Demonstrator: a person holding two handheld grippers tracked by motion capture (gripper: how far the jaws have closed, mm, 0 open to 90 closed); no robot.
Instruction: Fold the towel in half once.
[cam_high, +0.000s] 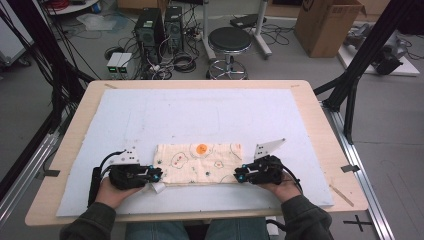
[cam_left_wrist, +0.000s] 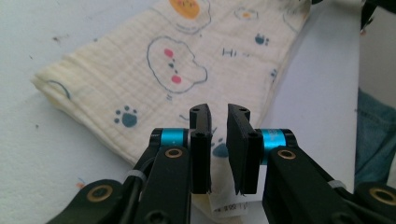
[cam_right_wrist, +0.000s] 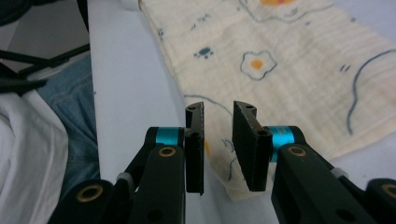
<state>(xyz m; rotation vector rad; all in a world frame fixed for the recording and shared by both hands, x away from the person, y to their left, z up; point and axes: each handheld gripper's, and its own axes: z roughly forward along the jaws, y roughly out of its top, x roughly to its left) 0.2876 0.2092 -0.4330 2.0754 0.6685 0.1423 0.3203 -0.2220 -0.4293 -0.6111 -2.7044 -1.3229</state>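
Cream cloth corners between slightly parted jaws (both grippers)

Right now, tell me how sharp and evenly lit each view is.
High view: soft, even light, faint shadows, cloth prints small and slightly blurred. Left gripper view: cloth crisp mid-frame, the tag between the jaws blurry. Right gripper view: the mat bright, with a bluish cast, far cloth softer.

mat far half: free | obstacle: folded cloth (near centre)
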